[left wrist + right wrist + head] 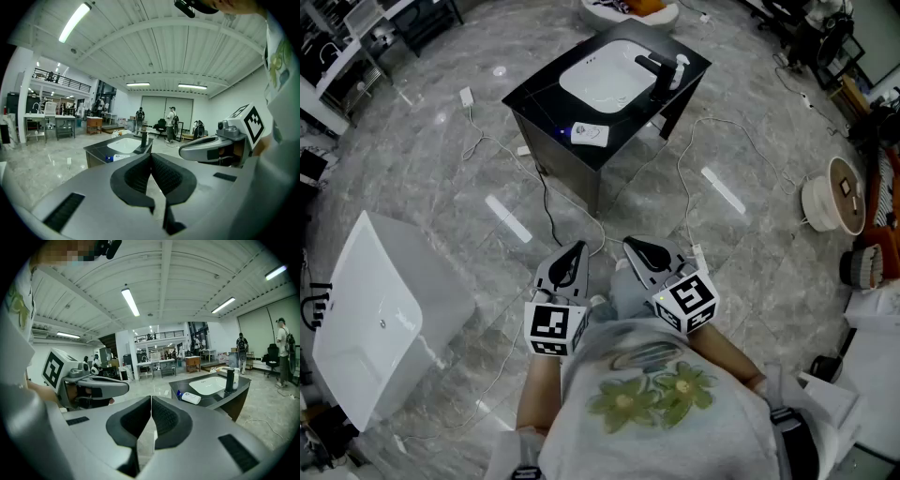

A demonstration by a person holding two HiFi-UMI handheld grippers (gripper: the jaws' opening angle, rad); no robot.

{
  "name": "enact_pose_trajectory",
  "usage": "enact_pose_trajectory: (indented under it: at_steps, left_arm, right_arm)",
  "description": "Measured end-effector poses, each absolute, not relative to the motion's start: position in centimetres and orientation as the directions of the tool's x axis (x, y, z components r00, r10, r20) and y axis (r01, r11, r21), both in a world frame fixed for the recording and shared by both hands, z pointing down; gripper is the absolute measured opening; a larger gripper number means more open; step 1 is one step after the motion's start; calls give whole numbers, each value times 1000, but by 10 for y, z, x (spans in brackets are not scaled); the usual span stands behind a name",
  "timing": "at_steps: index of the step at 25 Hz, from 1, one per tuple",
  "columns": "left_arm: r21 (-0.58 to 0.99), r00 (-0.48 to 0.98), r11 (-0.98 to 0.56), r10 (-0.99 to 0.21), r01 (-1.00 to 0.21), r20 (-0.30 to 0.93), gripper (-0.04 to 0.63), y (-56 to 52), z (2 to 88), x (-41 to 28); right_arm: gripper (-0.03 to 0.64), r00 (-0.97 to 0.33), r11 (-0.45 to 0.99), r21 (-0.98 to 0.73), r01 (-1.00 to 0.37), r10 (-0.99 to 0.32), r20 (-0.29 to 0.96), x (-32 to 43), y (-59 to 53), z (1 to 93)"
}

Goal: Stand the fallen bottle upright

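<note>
The fallen bottle (589, 134), white with a blue cap, lies on its side at the near corner of the black counter (544, 94), beside a white sink basin (605, 75). The right gripper view shows the bottle (190, 398) ahead to the right, and the left gripper view shows the bottle (115, 158) ahead to the left. My left gripper (572, 258) and right gripper (642, 251) are held side by side close to my body, well short of the counter. Both point toward it with jaws shut and nothing between them.
A black faucet (652, 75) and a small upright white bottle (680, 67) stand at the sink's far side. Cables (546, 202) trail over the marble floor. A white box (375, 319) sits at the left, a round white appliance (834, 202) at the right. People stand far behind.
</note>
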State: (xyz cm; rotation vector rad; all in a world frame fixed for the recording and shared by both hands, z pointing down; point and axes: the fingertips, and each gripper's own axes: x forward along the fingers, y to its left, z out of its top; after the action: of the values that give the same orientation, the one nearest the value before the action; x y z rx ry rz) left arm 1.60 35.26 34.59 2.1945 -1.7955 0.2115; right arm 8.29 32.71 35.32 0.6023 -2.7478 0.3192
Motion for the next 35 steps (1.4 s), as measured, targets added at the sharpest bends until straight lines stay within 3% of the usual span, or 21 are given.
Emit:
enact_pose_trajectory:
  at_steps: [23, 35]
  left_arm:
    - [60, 83, -66, -927, -996, 366, 18, 141, 369, -42]
    - [54, 6, 19, -902, -998, 431, 20, 99, 401, -71]
  right_arm:
    - [43, -877, 885, -232, -404, -302, 375, 58, 121, 392]
    - [43, -890, 900, -249, -358, -247, 383, 39, 67, 412]
